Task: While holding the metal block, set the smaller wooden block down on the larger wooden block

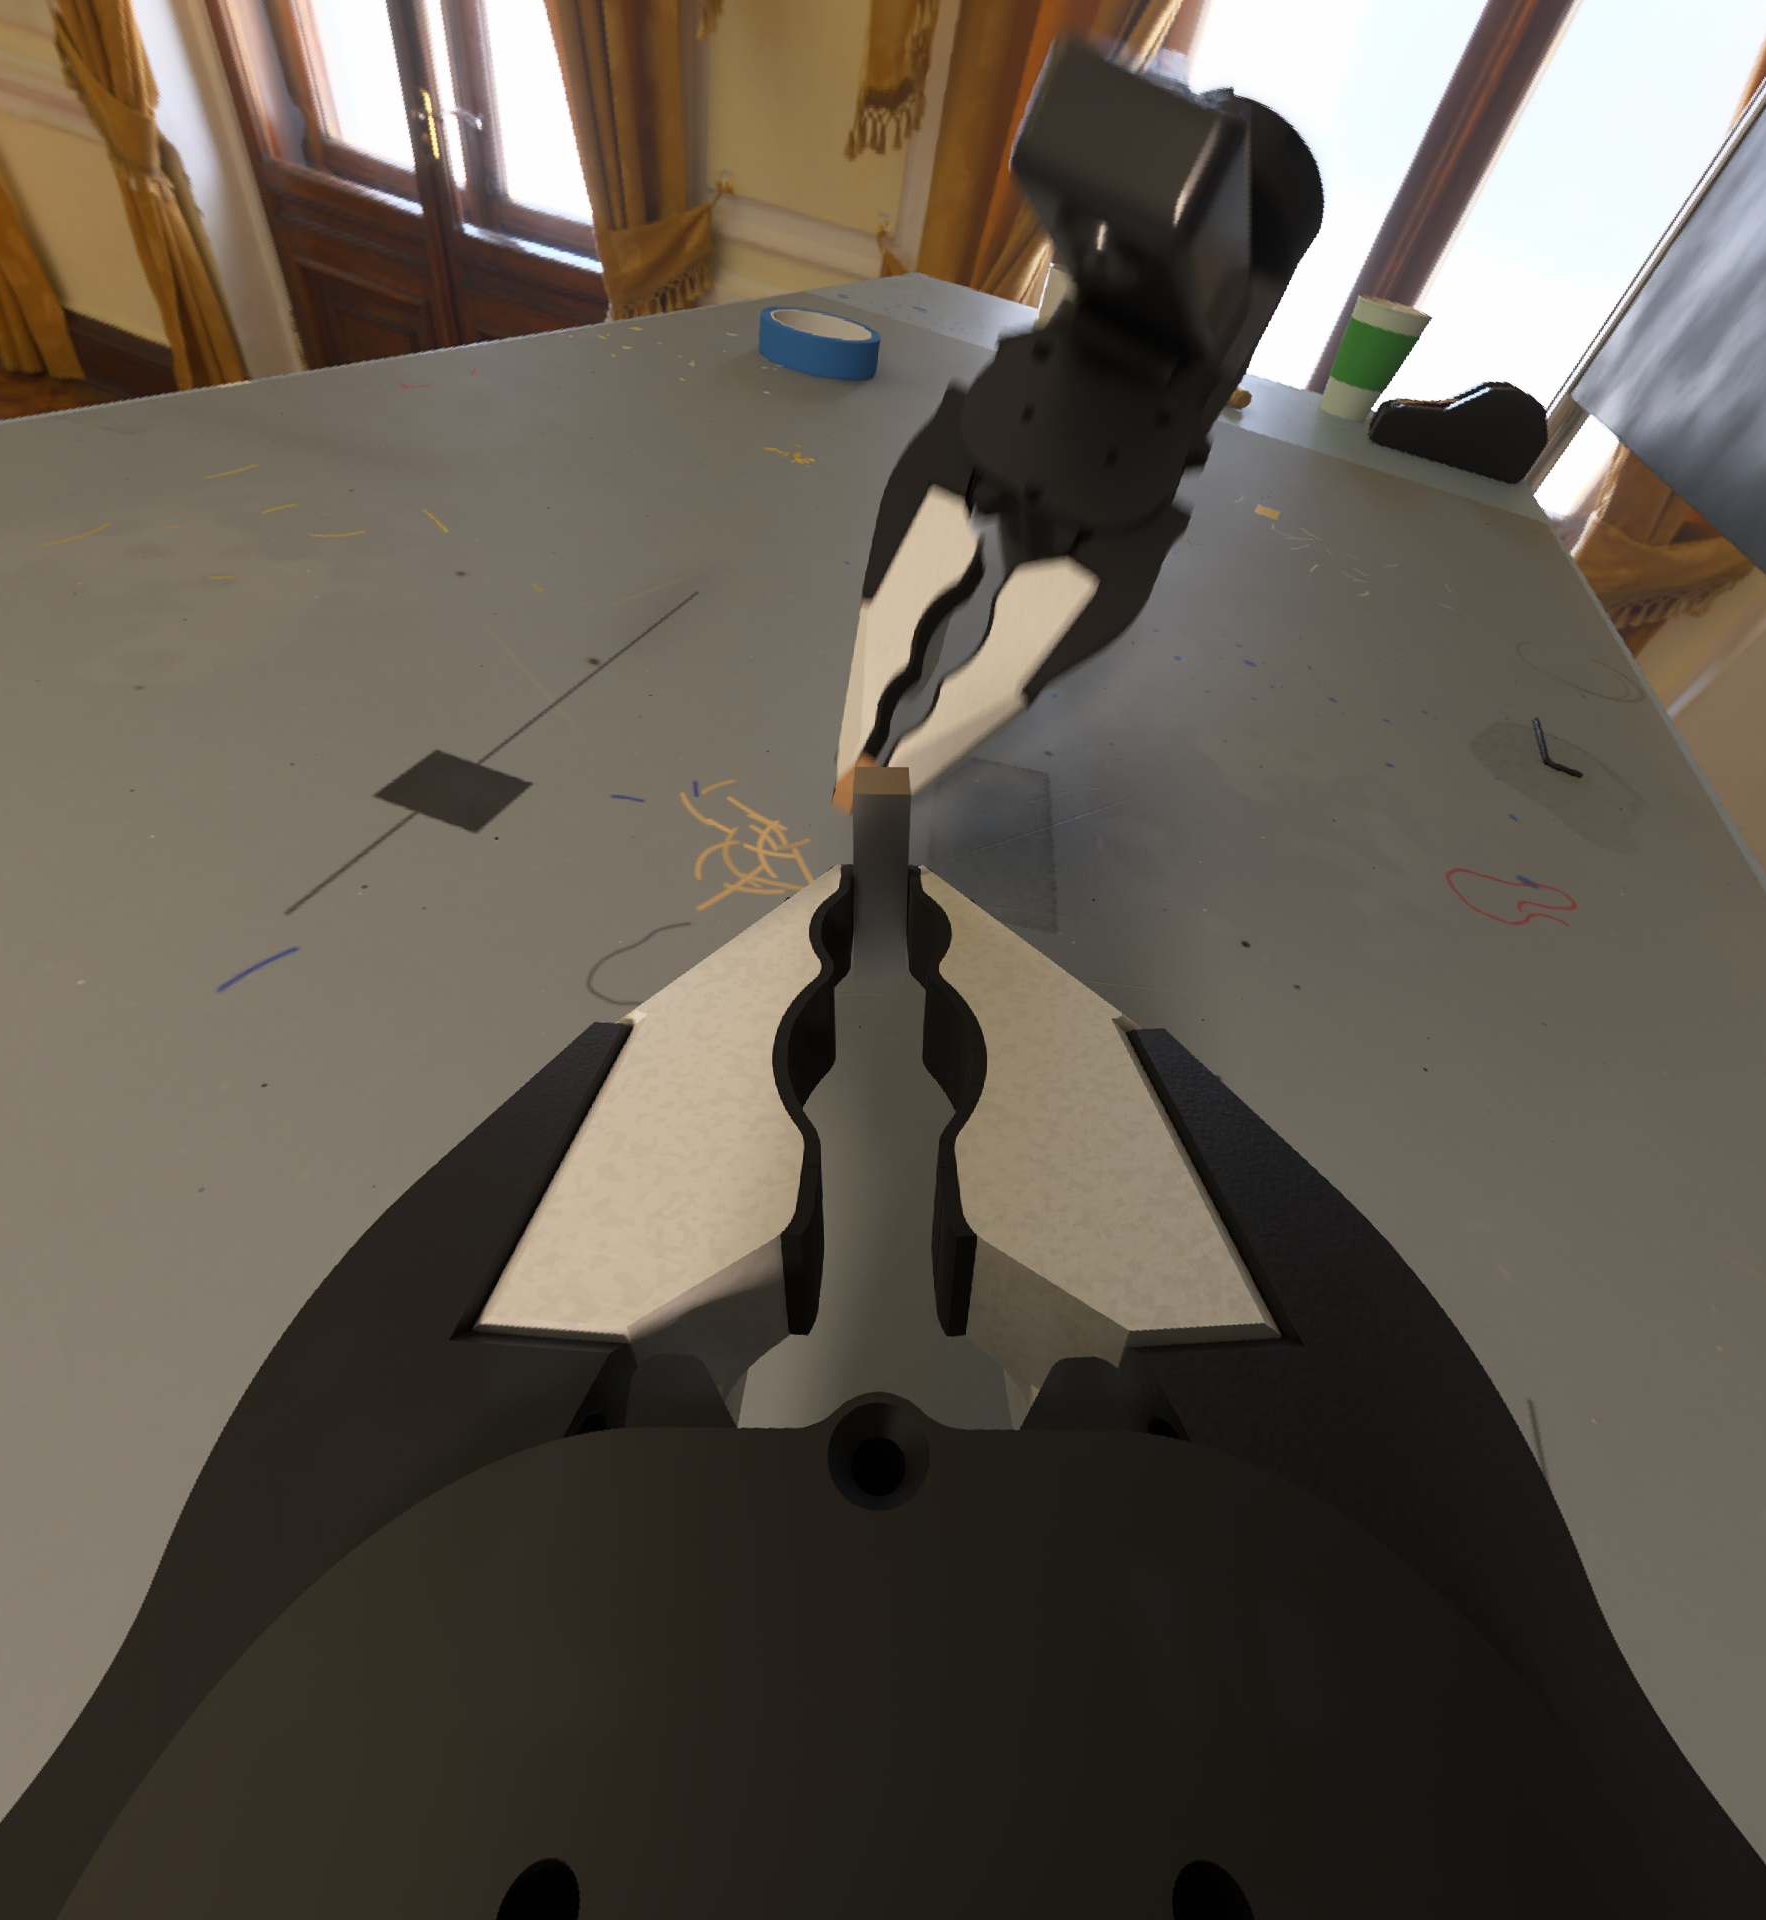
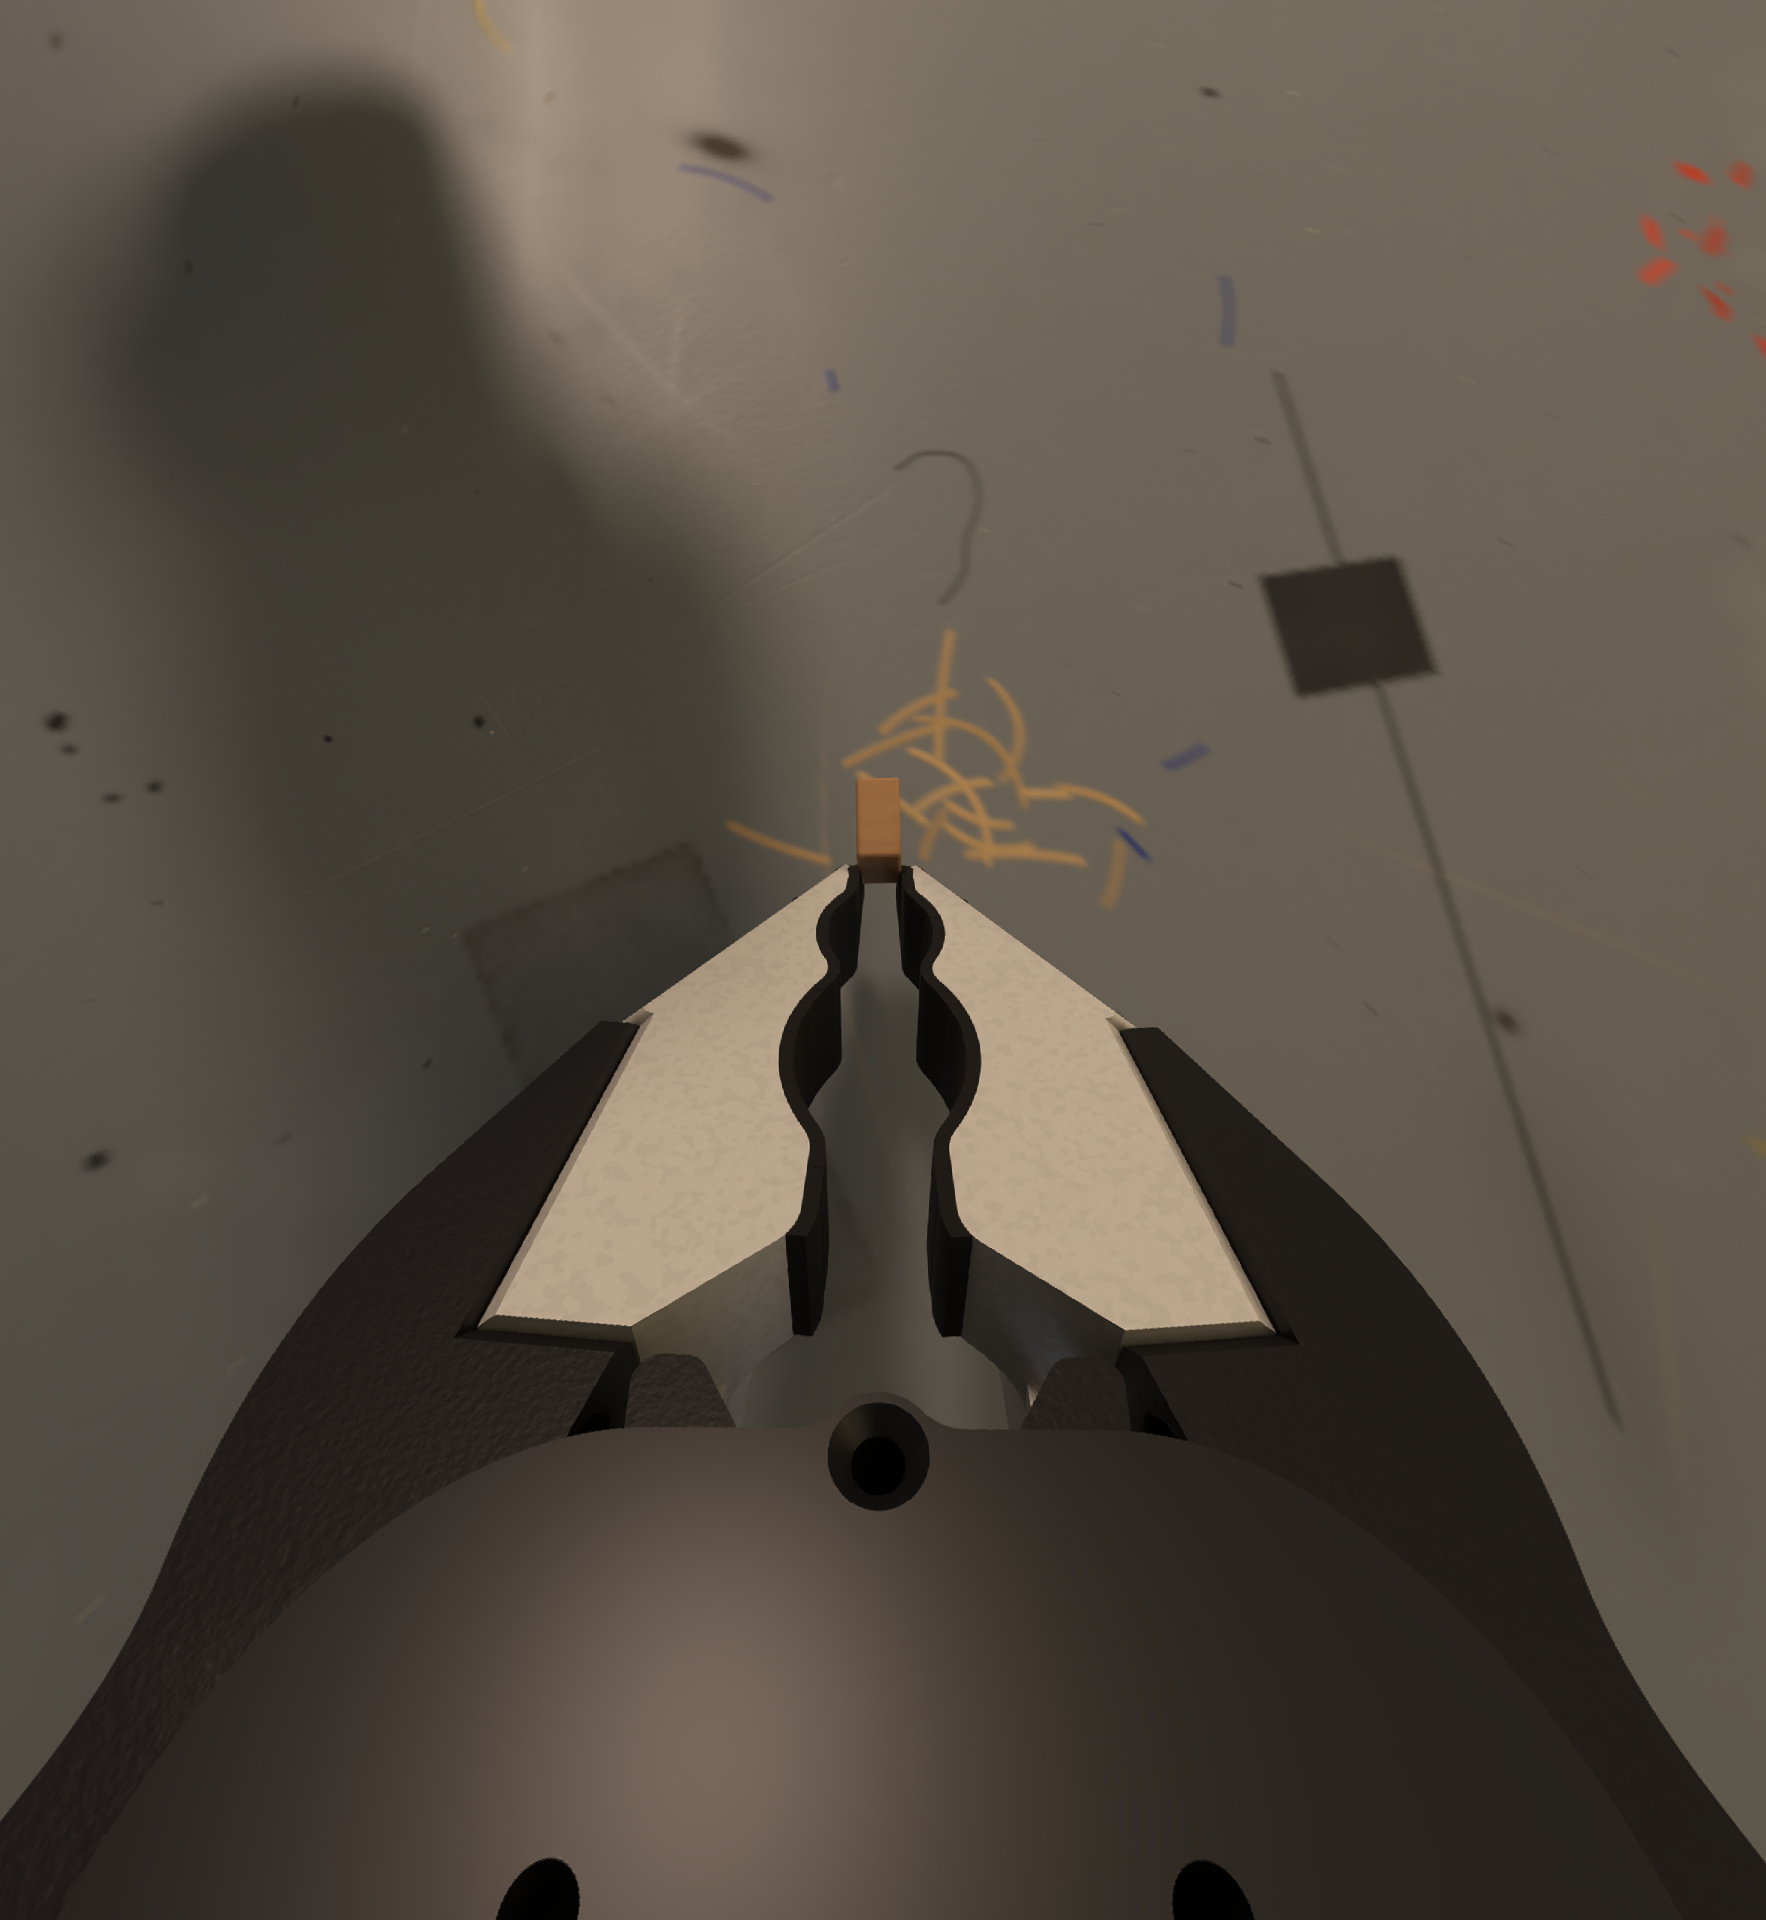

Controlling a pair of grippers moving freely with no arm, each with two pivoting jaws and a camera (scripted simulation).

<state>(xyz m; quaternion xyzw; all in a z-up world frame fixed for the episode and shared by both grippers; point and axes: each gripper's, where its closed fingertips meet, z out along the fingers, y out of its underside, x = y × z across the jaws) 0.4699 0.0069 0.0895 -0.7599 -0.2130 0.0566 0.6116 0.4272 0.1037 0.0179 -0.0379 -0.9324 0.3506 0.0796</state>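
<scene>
Grey table (image 1: 235, 623): no larger wooden block visible. Your left gripper (image 1: 880, 873) has jaws pinching the metal block (image 1: 880, 831); right gripper (image 2: 879, 871) is clamped on the smaller wooden block (image 2: 878, 821), aloft. Both grasps look done, placing remains

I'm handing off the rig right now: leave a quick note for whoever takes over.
Left gripper: shut on the metal block, held above the table.
Right gripper: shut on the smaller wooden block, also in the air, tips close to the metal block's far end.
Larger wooden block: not visible in either view, so find it first.
Done: both pickups.
Left: keep the metal block gripped, set the wooden block on the larger one, release.
</scene>
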